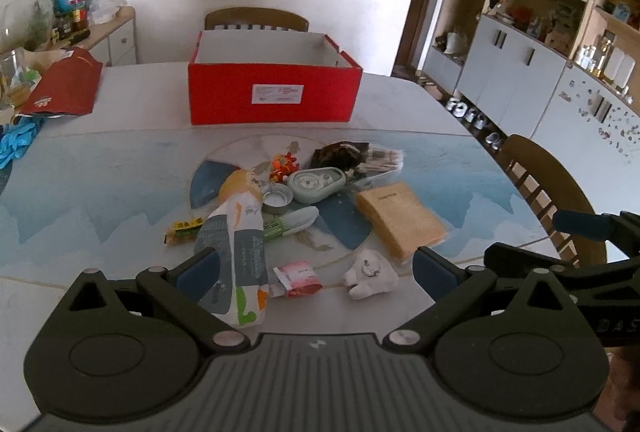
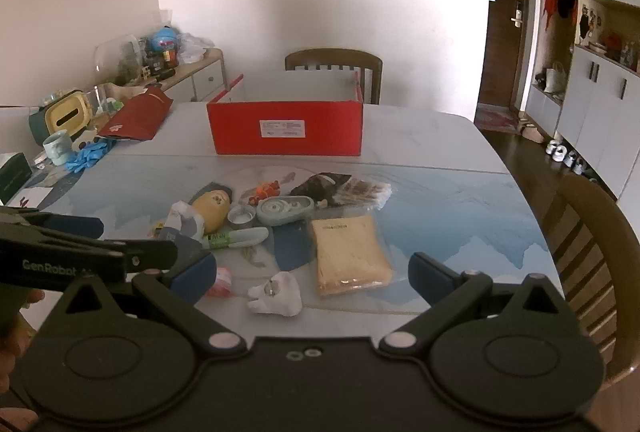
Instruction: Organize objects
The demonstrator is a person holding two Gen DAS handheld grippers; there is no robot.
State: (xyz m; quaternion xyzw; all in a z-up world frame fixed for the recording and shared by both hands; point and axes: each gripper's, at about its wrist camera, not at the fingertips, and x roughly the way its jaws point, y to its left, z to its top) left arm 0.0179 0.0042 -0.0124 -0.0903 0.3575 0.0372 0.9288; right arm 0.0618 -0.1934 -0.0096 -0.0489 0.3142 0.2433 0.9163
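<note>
Both grippers are spread wide and hold nothing: left gripper (image 1: 316,270), right gripper (image 2: 312,278). Just beyond them on the table (image 2: 460,199) lies a clutter (white figurine (image 2: 276,294), tan packet (image 2: 348,252), green case (image 2: 285,209), long pouch (image 1: 236,248)). Farther back stands the red box (image 2: 286,127), open-topped.

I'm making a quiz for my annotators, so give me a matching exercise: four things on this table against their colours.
Things:
1. box
2. gloves
3. flat packet
4. small figurine

Colours:
a. white
b. tan
c. red
d. blue

Pairs: 1-c, 2-d, 3-b, 4-a
</note>
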